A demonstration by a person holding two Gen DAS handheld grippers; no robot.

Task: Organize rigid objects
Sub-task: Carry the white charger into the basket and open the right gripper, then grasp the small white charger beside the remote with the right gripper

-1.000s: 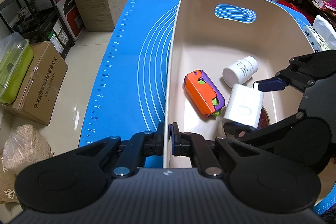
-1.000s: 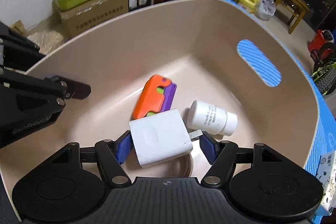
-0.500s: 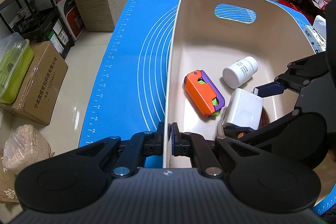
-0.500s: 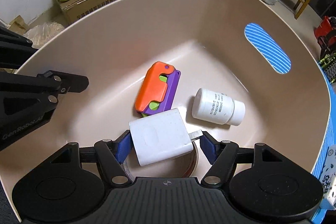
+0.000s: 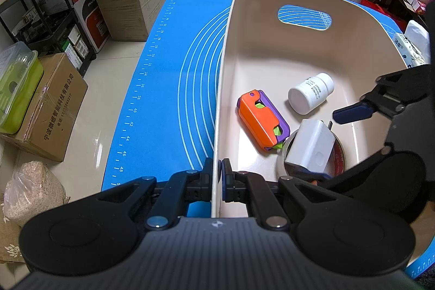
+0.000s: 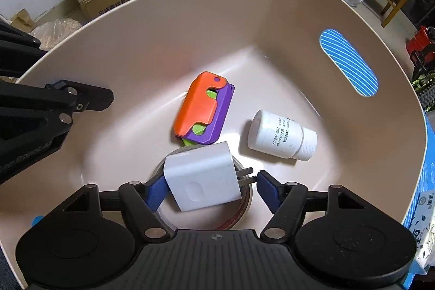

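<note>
- My right fingers (image 6: 265, 188) stand spread around the white charger (image 6: 202, 180), apparently released, lying on a tape roll (image 6: 244, 211) inside the bin (image 6: 163, 26).
- My left fingers (image 5: 227, 184) are clamped on the bin's rim.
- The charger's prongs point toward my right-hand finger; the right gripper (image 6: 209, 188) is nearer.

Smooth glossy plastic basin (image 6: 244, 18); matt white plastic charger (image 6: 202, 182).

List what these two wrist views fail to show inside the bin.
- Tape roll: mostly covered by the white charger in both views.
- Bottle label: print too small in the left view.
- Right gripper: whether its left finger touches the charger is hidden behind it.
- Bin near corner: blocked by the left gripper.
</note>
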